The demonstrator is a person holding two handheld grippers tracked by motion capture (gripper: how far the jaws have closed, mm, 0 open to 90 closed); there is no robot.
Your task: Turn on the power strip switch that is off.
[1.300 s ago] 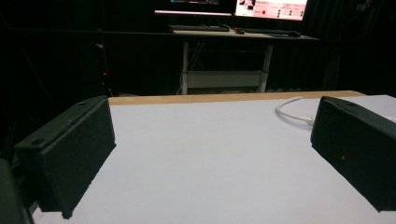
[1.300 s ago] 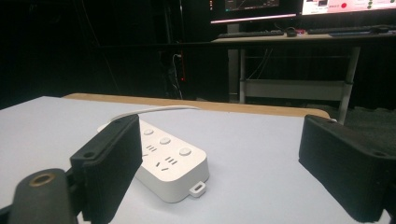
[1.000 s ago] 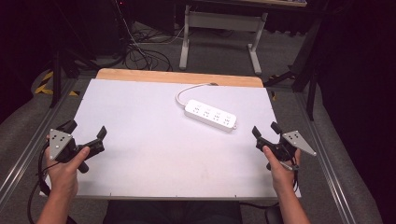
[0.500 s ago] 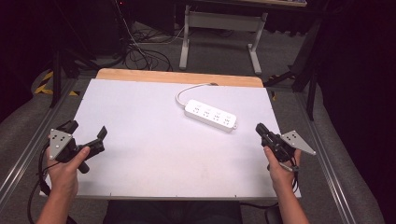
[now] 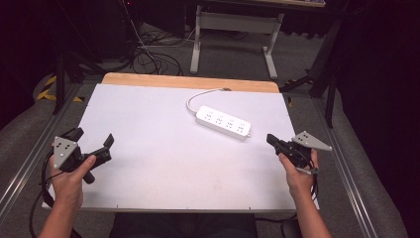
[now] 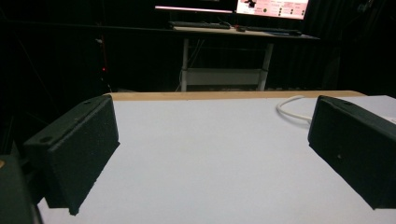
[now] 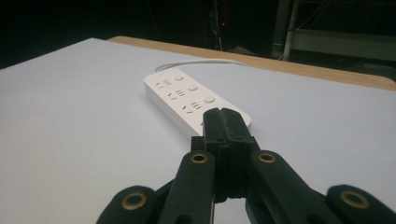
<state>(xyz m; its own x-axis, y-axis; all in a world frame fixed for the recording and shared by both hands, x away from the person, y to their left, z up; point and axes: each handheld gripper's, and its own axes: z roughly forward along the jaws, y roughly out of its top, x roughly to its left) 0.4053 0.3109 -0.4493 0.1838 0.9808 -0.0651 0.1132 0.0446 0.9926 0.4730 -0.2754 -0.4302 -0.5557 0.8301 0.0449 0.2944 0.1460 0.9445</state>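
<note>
White, matte sheet covering the worktop (image 5: 163, 163), with a bare strip of pale wood along the far edge; surface flat, unmarked, faintly glossy under the lamp.

Right hand-held gripper (image 5: 275, 142): jaws wide apart a second ago, now pressed flat together, nothing between them. In the right gripper view (image 7: 224, 122), two black ribbed pads seen meeting face to face, brass-coloured pivot pins on the arms behind. Closing done in free air, short of the white rectangular plastic power strip (image 5: 223, 122). Position otherwise little altered.

Left hand-held gripper (image 5: 94, 144): unchanged from the earlier frames, jaws spread wide, empty, resting near the left edge of the worktop. Blocky black pads, dull and slightly grained, seen in the left gripper view (image 6: 212, 144).

Power strip: lying flat on the far right part of the worktop, slightly skewed, untouched, in the same place as before. Smooth hard shell, rounded corners, a row of sockets with round buttons beside them (image 7: 187, 100). White round cable (image 5: 195, 97) curving from its far end toward the wooden edge.

Judgement: shut tip aimed at the near end of the strip and near it, not touching; likely prepared for pressing a button or nudging the strip rather than grasping. No contact made yet.
</note>
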